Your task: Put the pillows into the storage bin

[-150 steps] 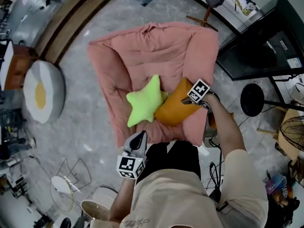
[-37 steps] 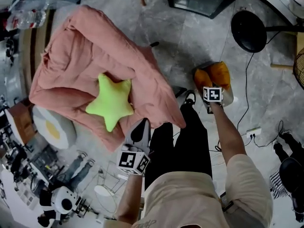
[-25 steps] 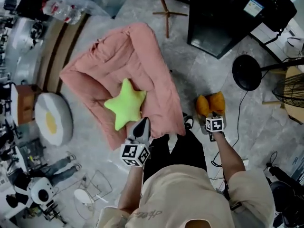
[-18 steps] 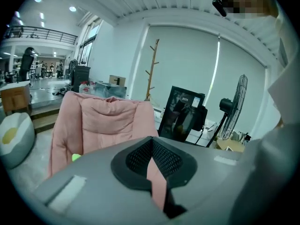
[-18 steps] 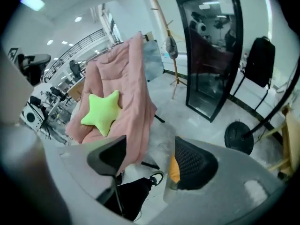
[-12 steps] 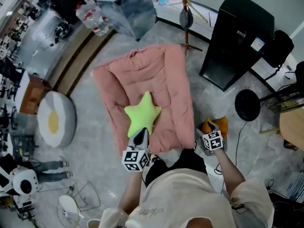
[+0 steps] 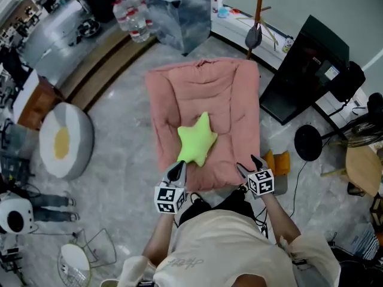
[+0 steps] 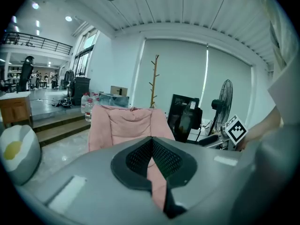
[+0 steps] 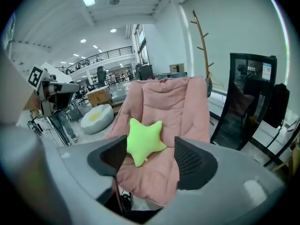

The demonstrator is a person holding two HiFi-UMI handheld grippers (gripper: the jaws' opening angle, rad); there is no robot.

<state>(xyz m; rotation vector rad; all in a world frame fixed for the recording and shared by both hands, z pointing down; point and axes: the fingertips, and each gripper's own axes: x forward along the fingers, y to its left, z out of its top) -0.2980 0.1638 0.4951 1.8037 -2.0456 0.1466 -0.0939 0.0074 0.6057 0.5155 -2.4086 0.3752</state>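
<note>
Orange pillow (image 7: 279, 161) partly hidden, apparently inside bin (image 7: 282, 185).

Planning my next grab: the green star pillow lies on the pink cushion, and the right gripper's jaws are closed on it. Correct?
Not quite. The green star pillow does lie on the pink cushion, but the right gripper is open and empty, short of the pillow. The right gripper view shows its jaws apart, with the pillow lying beyond them.
</note>
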